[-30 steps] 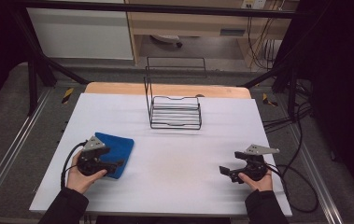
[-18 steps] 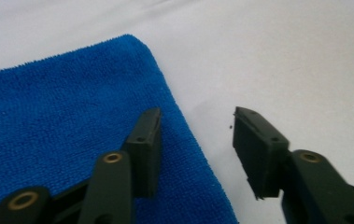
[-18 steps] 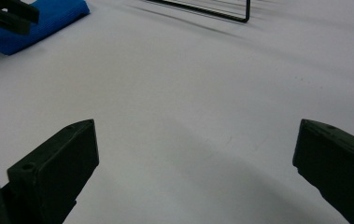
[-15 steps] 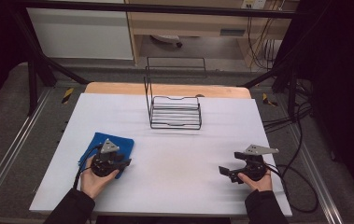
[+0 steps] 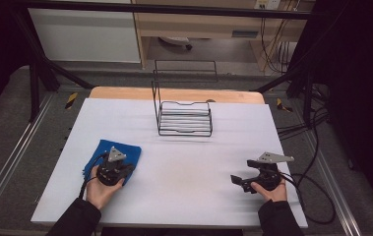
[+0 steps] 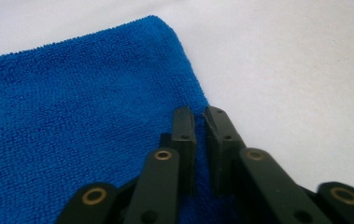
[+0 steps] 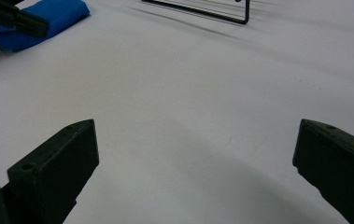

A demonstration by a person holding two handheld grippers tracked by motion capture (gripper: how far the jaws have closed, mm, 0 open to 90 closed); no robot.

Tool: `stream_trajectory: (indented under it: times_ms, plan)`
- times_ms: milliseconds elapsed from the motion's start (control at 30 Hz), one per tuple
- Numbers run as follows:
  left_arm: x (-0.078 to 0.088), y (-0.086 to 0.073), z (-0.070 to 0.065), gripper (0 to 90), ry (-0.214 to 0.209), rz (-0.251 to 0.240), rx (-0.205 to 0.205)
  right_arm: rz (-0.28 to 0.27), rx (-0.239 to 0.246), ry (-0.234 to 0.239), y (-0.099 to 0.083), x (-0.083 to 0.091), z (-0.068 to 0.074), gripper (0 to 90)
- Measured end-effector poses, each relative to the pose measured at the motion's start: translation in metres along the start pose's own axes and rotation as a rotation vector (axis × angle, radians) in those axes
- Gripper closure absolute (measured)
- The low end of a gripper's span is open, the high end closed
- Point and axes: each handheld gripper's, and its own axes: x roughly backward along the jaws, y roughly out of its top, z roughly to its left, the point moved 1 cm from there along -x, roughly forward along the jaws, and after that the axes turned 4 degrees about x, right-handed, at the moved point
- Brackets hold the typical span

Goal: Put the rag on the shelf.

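A blue terry cloth [image 5: 127, 149] lies on the left side of the white table [image 5: 189, 167]. My left gripper [image 5: 127, 168] rests on its near right part. In the left gripper view its jaws have just been closing and now stand almost together on the cloth [image 6: 72, 116], pinching the cloth's right edge at the left gripper [image 6: 200, 114] tips. My right gripper [image 5: 238, 183] sits low at the table's right front, open, and the right gripper [image 7: 196, 128] has only bare table between its jaws. Far off in that view are the cloth [image 7: 48, 14] and the left gripper [image 7: 39, 23].
A black wire rack [image 5: 184, 118] stands at the table's back centre, its base [image 7: 212, 11] at the top of the right gripper view. Cables trail from the right gripper off the table's right edge. Metal rails run along both sides.
My left gripper has moved right and down onto the blue cloth and its jaws have closed on the cloth's edge. The right gripper has stayed put.
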Motion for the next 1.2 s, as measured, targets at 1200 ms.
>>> stream_trajectory:
  times_ms: [1200]
  plan:
    - [0.015,0.004,-0.049,88.6,-0.202,-0.054,0.0,0.006,0.002,0.005,0.0,-0.002,0.001,1.2]
